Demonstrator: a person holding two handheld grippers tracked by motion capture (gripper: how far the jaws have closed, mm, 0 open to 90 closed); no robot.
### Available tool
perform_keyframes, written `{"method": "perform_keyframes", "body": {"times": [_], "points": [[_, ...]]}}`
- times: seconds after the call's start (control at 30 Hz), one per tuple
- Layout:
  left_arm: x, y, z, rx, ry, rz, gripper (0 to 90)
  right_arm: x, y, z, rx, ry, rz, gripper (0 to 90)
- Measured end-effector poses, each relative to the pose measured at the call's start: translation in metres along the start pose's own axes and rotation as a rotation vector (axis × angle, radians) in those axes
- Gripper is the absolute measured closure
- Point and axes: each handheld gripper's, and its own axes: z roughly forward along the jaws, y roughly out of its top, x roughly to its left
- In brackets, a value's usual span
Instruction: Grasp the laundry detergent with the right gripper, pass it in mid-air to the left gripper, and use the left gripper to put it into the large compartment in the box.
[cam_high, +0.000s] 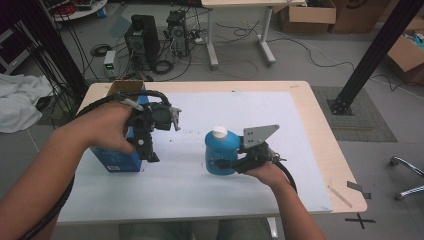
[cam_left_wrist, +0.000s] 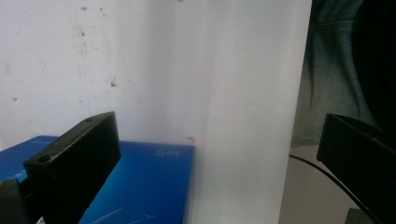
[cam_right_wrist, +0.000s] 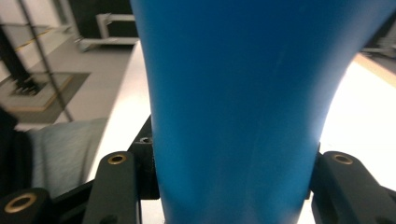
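The blue bottle (cam_high: 221, 152) with its white cap (cam_high: 219, 132) is standing mid-mat, the right gripper (cam_high: 231, 162) squeezing its rigid, slick-looking lower body. The left gripper (cam_high: 148, 150), jaws apart, is hanging by the blue box (cam_high: 118, 161). It probably handles light.

A pale wooden counter (cam_high: 320, 125) topped with a white sheet (cam_high: 240, 150) stands on a grey floor (cam_high: 320, 60) strewn with black cables (cam_high: 235, 30). Behind it are two computer towers (cam_high: 142, 37), the white legs of another table (cam_high: 265, 37) and cardboard boxes (cam_high: 307, 15). A black metal post (cam_high: 372, 55) slants up at the right, and white cloth (cam_high: 20, 100) lies at the left.
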Motion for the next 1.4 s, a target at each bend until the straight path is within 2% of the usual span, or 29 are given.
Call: {"method": "perform_keyframes", "body": {"times": [0.03, 0.07, 0.13, 0.23, 0.57, 0.97, 1.3, 1.4], "points": [[0.000, 0.000, 0.000, 0.000, 0.000, 0.000, 0.1, 0.000, 0.000, 0.000, 0.000, 0.000, 0.000, 45.4], [0.000, 0.001, 0.001, -0.001, -0.004, -0.001, 0.1, 0.002, 0.001, 0.008, 0.010, 0.032, -0.006, 45.4], [-0.001, 0.004, 0.003, -0.002, -0.009, 0.003, 0.1, 0.003, 0.001, 0.012, 0.018, 0.048, -0.009, 45.4], [-0.004, 0.009, 0.004, 0.002, -0.014, 0.017, 0.1, 0.005, 0.001, 0.030, 0.026, 0.086, -0.011, 45.4], [-0.012, 0.026, 0.000, 0.005, -0.010, 0.050, 0.1, 0.004, 0.008, 0.060, 0.012, 0.128, -0.024, 45.5], [-0.016, 0.038, 0.006, -0.002, -0.018, 0.060, 0.1, 0.002, 0.019, 0.085, 0.007, 0.129, -0.029, 45.7], [-0.017, 0.044, 0.015, -0.007, -0.016, 0.058, 0.3, 0.004, 0.025, 0.097, -0.006, 0.132, -0.031, 45.7], [-0.017, 0.045, 0.019, 0.006, -0.013, 0.059, 0.3, 0.003, 0.026, 0.099, -0.012, 0.133, -0.029, 45.7]]}}
